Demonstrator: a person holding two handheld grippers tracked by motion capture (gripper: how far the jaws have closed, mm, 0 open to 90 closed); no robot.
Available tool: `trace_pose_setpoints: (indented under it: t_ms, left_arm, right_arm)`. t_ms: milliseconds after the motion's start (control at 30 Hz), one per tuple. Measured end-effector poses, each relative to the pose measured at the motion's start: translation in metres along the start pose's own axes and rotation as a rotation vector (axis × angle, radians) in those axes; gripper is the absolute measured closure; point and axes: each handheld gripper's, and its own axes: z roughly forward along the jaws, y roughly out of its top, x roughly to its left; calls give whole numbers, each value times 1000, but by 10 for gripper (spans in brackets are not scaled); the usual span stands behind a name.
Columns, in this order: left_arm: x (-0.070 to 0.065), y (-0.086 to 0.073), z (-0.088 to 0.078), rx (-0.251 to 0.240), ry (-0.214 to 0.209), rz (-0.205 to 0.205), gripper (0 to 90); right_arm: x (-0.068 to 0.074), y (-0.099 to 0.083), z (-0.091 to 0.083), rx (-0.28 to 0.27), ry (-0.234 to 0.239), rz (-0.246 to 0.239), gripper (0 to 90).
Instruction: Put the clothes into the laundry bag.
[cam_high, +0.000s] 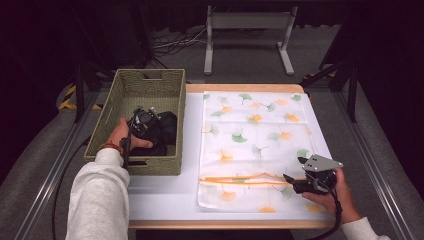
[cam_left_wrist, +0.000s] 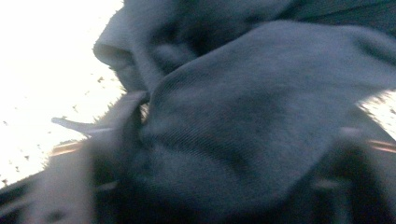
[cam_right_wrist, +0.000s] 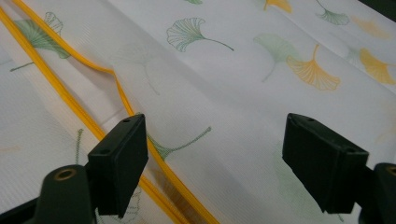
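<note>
A dark garment (cam_high: 167, 131) lies in the woven green basket (cam_high: 120, 95) at the table's left. My left gripper (cam_high: 144, 124) reaches down into the basket, and in the left gripper view the dark cloth (cam_left_wrist: 261, 93) bulges between its two blurred jaws, which look shut on it. A white mesh bag (cam_high: 255, 125) printed with green and orange leaves lies flat to the right. Its orange zipper (cam_high: 240, 178) runs across near the front. My right gripper (cam_high: 290, 181) rests low at the zipper's right end, open (cam_right_wrist: 215, 158) over the bag (cam_right_wrist: 224, 79), its left jaw just above the zipper (cam_right_wrist: 70, 93).
The white tabletop (cam_high: 160, 200) shows bare between the basket and the front edge. A metal stand (cam_high: 247, 30) and cables sit on the floor beyond the table. Dark frame rails run along both sides.
</note>
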Motion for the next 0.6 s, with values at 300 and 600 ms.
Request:
trace_pose_setpoints:
  t_ms: [300, 600]
  left_arm:
    - [-6, 3, -3, 27, 8, 52, 669]
    - [-8, 0, -19, -33, 173, 51, 691]
  right_arm:
    - [1, 0, -1, 3, -1, -6, 232]
    - [-1, 1, -3, -8, -10, -1, 233]
